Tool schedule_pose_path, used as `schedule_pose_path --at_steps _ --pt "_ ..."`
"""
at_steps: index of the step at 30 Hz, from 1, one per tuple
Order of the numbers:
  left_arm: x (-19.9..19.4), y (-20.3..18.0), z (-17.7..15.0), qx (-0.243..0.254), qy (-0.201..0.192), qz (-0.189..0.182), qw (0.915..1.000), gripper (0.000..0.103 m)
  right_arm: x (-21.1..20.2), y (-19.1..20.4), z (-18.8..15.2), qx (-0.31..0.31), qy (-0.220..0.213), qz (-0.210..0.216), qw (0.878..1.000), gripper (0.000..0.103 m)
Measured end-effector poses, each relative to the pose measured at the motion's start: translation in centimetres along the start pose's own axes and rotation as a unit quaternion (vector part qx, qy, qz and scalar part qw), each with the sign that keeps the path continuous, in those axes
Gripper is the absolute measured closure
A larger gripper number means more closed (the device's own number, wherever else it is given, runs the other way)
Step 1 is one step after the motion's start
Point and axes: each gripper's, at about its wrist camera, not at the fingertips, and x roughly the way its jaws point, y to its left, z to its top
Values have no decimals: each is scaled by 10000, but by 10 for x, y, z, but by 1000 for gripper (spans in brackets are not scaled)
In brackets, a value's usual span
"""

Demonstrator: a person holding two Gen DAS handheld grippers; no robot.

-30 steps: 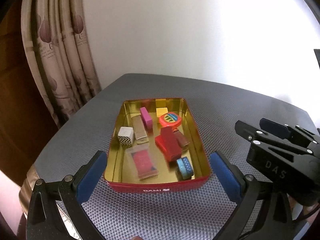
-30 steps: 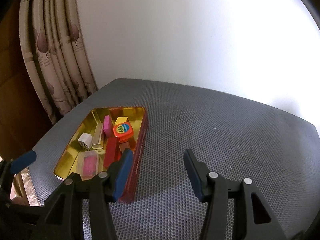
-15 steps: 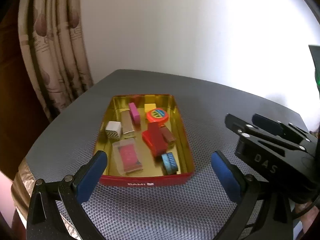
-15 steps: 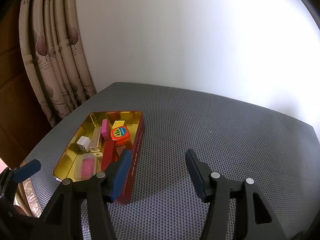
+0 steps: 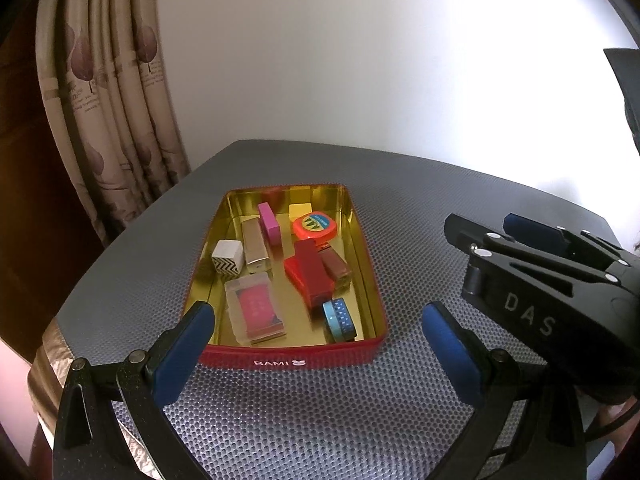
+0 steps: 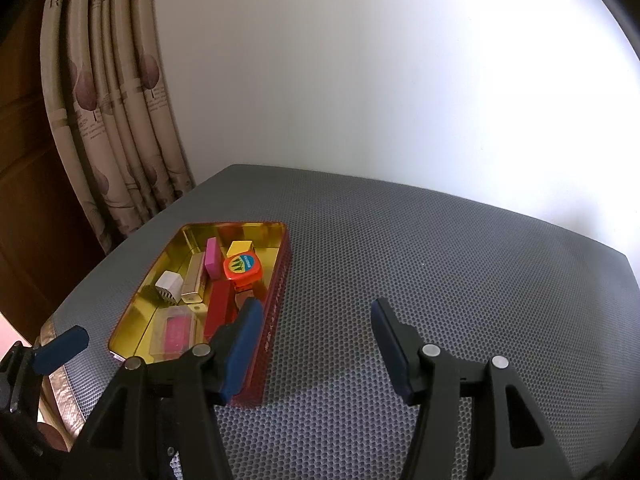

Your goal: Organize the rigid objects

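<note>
So the red rectangular tin with the gold inside [image 5: 280, 360] sat on the grey mesh-covered desk [image 5: 420, 208], packed with small stuff: an orange round tape measure [image 5: 315, 227], a pink block [image 5: 269, 229], a clear case with a pink card [image 5: 256, 312]. The left tool [image 5: 316, 344] hung just in front of the tin, pads apart, nothing between them. The right tool [image 6: 316, 344] was also apart and empty, over bare mesh beside the tin. A patterned beige curtain [image 5: 116, 120] hung behind on the left.

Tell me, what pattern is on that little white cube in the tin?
Black zigzag stripes on the cube's front face, plain white on top; clearest in the left wrist view.
</note>
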Motion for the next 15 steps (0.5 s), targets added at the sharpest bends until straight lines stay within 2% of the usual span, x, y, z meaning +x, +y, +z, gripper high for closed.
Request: schedule_pose_path --at_steps 12,15 --pt "8 10 -4 -114 117 134 9998 0 1 0 -1 -44 28 22 10000 45" --pt "9 13 -3 -171 73 376 9991 0 1 1 -1 -65 45 29 10000 45"
